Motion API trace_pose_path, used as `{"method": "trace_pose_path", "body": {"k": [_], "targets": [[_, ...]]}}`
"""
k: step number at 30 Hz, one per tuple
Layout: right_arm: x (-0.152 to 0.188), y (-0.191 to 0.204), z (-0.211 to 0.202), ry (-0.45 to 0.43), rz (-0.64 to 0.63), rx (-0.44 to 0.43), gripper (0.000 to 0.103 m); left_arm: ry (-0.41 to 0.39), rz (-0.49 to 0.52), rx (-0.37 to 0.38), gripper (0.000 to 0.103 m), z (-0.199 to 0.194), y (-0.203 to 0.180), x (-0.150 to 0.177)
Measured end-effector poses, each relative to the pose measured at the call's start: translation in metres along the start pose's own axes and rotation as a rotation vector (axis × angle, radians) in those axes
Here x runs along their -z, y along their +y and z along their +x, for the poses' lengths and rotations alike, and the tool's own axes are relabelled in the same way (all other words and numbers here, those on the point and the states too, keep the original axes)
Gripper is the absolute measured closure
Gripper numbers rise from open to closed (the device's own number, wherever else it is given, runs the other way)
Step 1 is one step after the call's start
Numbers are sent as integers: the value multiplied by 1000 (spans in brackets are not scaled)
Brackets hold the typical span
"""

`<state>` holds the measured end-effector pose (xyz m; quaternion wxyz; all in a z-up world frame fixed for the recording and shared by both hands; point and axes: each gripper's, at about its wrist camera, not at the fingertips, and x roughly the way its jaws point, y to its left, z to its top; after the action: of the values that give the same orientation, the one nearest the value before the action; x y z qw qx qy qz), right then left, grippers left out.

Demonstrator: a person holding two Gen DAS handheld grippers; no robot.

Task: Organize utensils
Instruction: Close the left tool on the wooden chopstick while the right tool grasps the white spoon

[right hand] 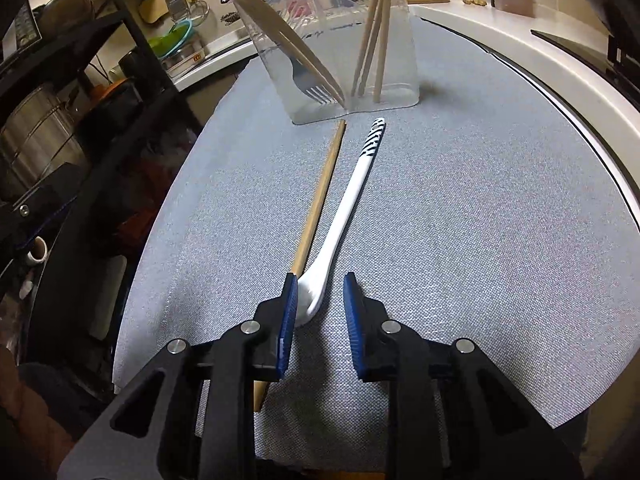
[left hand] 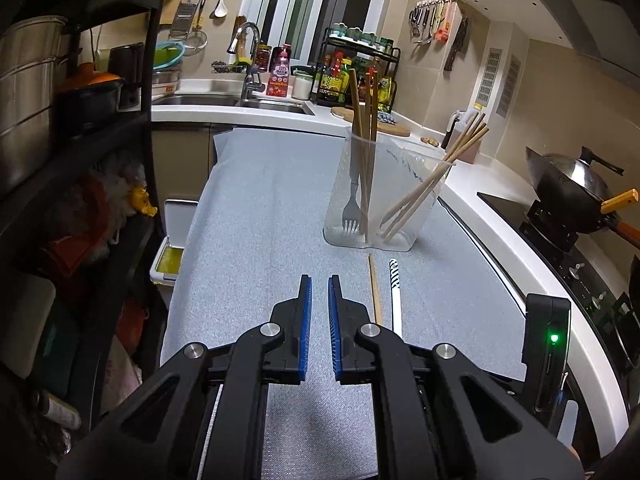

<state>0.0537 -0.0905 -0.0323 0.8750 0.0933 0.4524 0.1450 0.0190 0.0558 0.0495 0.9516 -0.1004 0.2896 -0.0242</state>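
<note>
My left gripper (left hand: 319, 280) hovers above the grey mat (left hand: 256, 216). Its jaws stand parallel with a narrow gap between the blue pads (left hand: 305, 328); nothing is between them.

My right gripper (right hand: 320, 280) is low over the mat (right hand: 460, 220). Its jaws are moderately open. The bowl of the white spoon (right hand: 348, 208) lies between them, against the inner pad of the left finger (right hand: 289, 320); the right finger is apart from it. The jaws are not clamped on the spoon.

Spoon position: flat on the mat, bowl toward me, handle running away toward the holder (right hand: 400, 40). The handle end carries a dark striped pattern and stops near the holder's base. In the left view the spoon (left hand: 396, 300) shows only as a handle, just right of the left gripper.

Loose chopstick (right hand: 320, 200): flat on the mat, just left of the spoon, roughly parallel to it. Its far end is near the holder's base; its near end passes under the left finger of the right gripper. In the left view the chopstick (left hand: 374, 288) lies between gripper and spoon.

Holder (left hand: 340, 200): clear plastic, two compartments, upright on the mat. Left compartment: a fork (left hand: 351, 200), tines down, with several chopsticks. Right compartment: chopsticks (left hand: 432, 180) leaning to the right.

Beyond the mat: a sink (left hand: 224, 101) and a wok (left hand: 572, 184).
</note>
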Motion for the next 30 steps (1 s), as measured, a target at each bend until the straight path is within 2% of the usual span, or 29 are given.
{"method": "trace_pose_path", "body": {"k": [1, 4, 6, 9, 14, 18, 22, 25, 27, 29, 30], "targets": [[0, 0, 1, 6, 3, -6, 83, 4, -1, -4, 94, 1, 0, 1], [-3, 3, 3, 20, -5, 5, 96, 11, -4, -12, 94, 3, 0, 2], [-4, -1, 2, 32, 10, -9, 98, 14, -1, -13, 94, 5, -1, 4], [-5, -12, -4, 29, 36, 8, 99, 28, 6, 2, 94, 8, -5, 9], [-4, -36, -18, 19, 56, 19, 99, 106, -12, 68, 94, 25, -16, 29], [1, -57, -29, -13, 39, 63, 99, 148, 19, 105, 94, 36, -35, 47], [5, -77, -37, -37, 25, 63, 99, 185, 53, 98, 94, 47, -48, 60], [8, -86, -39, -38, 33, 33, 92, 215, 81, 74, 91, 55, -55, 71], [11, -90, -39, -40, 52, 9, 81, 223, 99, 55, 91, 57, -58, 74], [14, -91, -42, -53, 60, 0, 75, 232, 105, 49, 91, 59, -59, 77], [14, -91, -43, -58, 64, 1, 74, 238, 113, 39, 91, 59, -59, 78]]}}
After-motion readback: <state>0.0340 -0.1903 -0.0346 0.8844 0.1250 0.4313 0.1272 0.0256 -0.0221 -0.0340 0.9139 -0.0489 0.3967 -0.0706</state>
